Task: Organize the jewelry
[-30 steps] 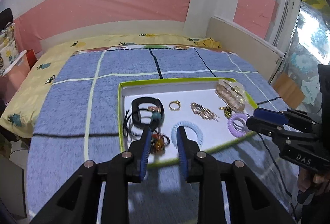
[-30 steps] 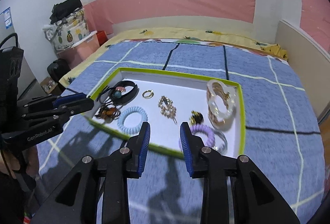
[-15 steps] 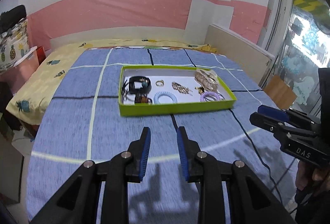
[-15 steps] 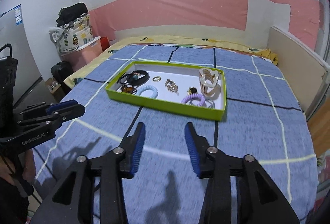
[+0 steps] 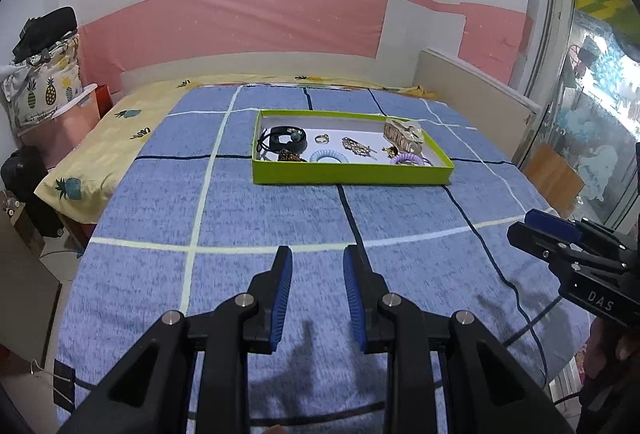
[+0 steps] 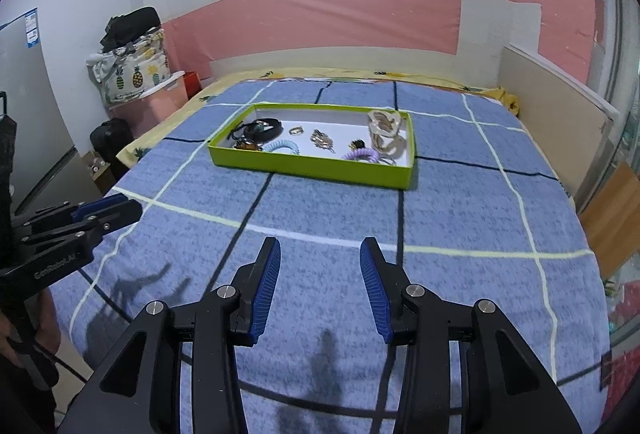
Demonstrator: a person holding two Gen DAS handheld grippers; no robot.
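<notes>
A lime-green tray [image 5: 352, 178] with a white floor lies on the blue checked blanket, well ahead of both grippers. It holds a black band [image 5: 288, 138], a gold ring [image 5: 321, 138], a pale blue coil tie [image 5: 329, 156], a gold chain piece [image 5: 356, 146], a purple coil tie [image 5: 406, 159] and a beige clip [image 5: 402, 136]. My left gripper [image 5: 318, 254] hovers over the bare blanket, open and empty. My right gripper [image 6: 320, 246] is also open, a little wider, with nothing between its pads. Each gripper shows at the edge of the other's view: right gripper [image 5: 532, 224], left gripper [image 6: 124, 208].
The blanket [image 6: 460, 218] covers a bed with a yellow pineapple sheet [image 5: 120, 122] at its far left. A beige board [image 6: 560, 114] lines the right side. A pink box with a pineapple bag [image 6: 136, 82] stands left. A black cable [image 5: 496, 266] crosses the blanket.
Both grippers have drawn back from the tray, which went from right under the fingertips to far ahead. The right jaws have spread wider. Nothing was picked up.
</notes>
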